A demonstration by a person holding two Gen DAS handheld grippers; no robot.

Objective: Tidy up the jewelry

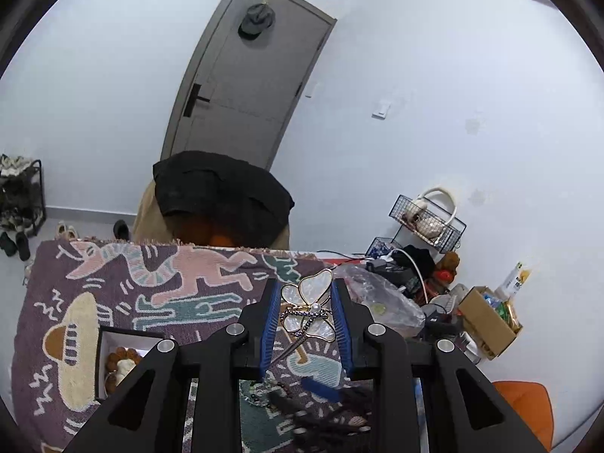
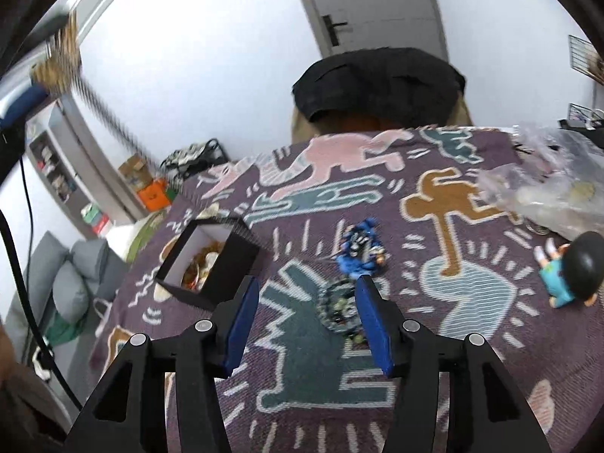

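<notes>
Left tongs (image 1: 306, 315) of mine pinch the butterfly brooch (image 1: 308, 311) at frame centre; right tongs (image 2: 307, 319) stand spread, empty, above the blanket (image 2: 415, 358).

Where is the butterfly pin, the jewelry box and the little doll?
butterfly pin (image 1: 307, 304): left wrist view, on its pearly wings.
jewelry box (image 2: 241, 260): right wrist view, on its black side wall.
little doll (image 2: 562, 279): right wrist view, on its blue body.

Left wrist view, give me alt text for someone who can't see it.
The left gripper holds a gold-edged, pearly butterfly brooch between its blue pads, above a purple patterned blanket. An open box with jewelry sits lower left, and a grey door stands behind.
</notes>
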